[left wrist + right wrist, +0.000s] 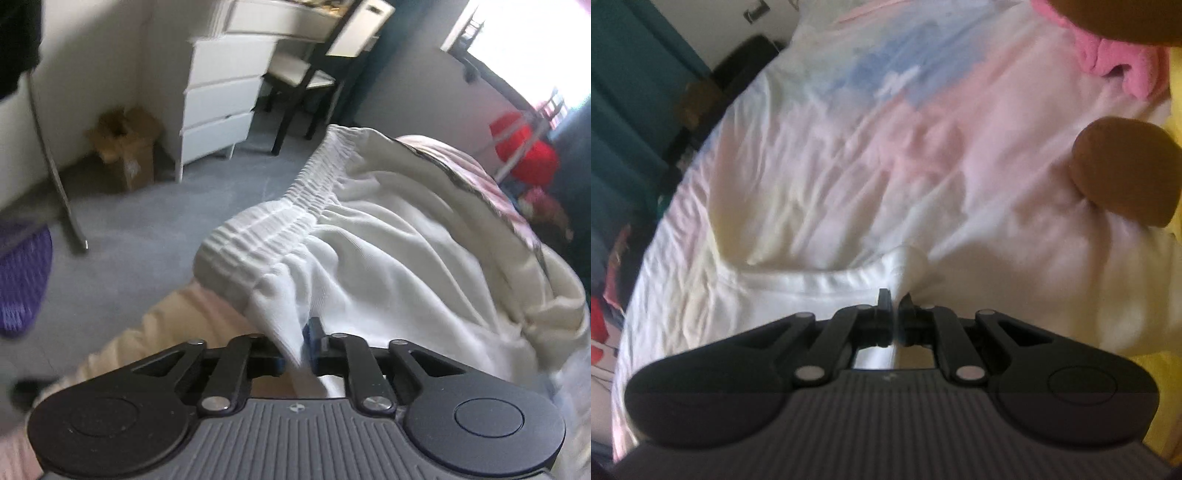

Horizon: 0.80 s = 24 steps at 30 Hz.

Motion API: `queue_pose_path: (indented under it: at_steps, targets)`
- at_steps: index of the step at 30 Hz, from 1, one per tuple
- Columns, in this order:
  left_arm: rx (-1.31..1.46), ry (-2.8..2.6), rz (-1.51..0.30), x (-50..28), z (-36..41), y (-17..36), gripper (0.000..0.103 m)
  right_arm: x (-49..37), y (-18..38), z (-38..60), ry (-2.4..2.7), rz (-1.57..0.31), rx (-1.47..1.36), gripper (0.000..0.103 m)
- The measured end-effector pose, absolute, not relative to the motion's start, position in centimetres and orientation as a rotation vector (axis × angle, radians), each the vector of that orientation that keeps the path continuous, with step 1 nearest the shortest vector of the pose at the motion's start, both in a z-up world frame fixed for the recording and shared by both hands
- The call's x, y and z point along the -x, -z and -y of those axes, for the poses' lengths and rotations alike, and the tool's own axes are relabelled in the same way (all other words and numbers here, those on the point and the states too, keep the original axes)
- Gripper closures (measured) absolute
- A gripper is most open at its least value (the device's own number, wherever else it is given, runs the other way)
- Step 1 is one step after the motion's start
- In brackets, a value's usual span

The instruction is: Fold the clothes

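**Both grippers pinch the white garment over the bed**

The left gripper (297,349) is nearly closed, and a fold of the white garment (369,258) is pinched between its jaws. The gathered waistband (273,218) of the garment rises away from this gripper, above the edge of the bed (849,147). The right gripper (894,306) is closed on another edge of the same white cloth, which lies on the pastel bed sheet. Beyond the bed stand a white drawer unit (221,96) and a cardboard box (125,147) on the grey floor.
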<state>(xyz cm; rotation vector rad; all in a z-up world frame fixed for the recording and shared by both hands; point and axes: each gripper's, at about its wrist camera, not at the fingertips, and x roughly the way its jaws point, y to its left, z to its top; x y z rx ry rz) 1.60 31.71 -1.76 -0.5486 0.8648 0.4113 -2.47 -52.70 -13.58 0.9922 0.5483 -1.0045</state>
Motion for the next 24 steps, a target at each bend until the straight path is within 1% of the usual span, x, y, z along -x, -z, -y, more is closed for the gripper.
queue_pose_path:
  at_steps: [1,2,3,4,5,6,7,8,9,10,13,18,24]
  targets:
    - [0.519,-0.408,-0.863,-1.6,-31.4,1.7,0.078,2.3,13.4,52.7,1.001,-0.55,-0.984,0.094]
    - [0.507,-0.412,-0.858,-1.4,-31.1,1.3,0.074,2.1,13.1,52.7,0.996,-0.558,-0.968,0.093]
    - [0.495,-0.406,-0.847,-1.2,-30.7,0.9,0.063,1.9,12.8,52.7,0.997,-0.554,-0.939,0.09]
    - [0.475,-0.394,-0.836,-1.0,-30.2,0.5,0.052,1.7,12.4,52.6,0.998,-0.546,-0.907,0.078]
    - [0.451,-0.387,-0.827,-1.0,-29.7,0.2,0.047,1.5,12.0,52.5,1.0,-0.539,-0.876,0.067]
    - [0.418,-0.385,-0.813,-0.9,-28.9,-0.3,0.037,1.4,11.3,52.1,0.996,-0.517,-0.834,0.045]
    - [0.384,-0.383,-0.799,-0.8,-28.1,-0.8,0.028,1.3,10.6,51.8,0.99,-0.492,-0.79,0.028]
    - [0.342,-0.38,-0.775,-0.5,-27.0,-1.6,0.024,1.2,9.8,51.4,0.983,-0.467,-0.745,0.024]
    - [0.304,-0.378,-0.746,-0.5,-26.3,-1.9,0.017,1.0,9.2,51.1,0.966,-0.444,-0.707,0.022]
    - [0.267,-0.375,-0.717,-0.6,-25.7,-2.3,0.013,0.8,8.6,50.6,0.939,-0.423,-0.677,0.023]
    - [0.177,-0.334,-0.641,-0.7,-22.1,-4.1,0.006,0.1,6.9,48.7,0.815,-0.383,-0.6,0.023]
    - [0.068,-0.198,-0.543,-1.2,-14.6,-6.2,0.004,-0.6,4.1,43.7,0.538,-0.309,-0.459,0.023]
    - [0.011,0.002,-0.459,-1.8,-6.3,-7.0,0.003,-1.2,2.7,38.0,0.266,-0.275,-0.329,0.023]
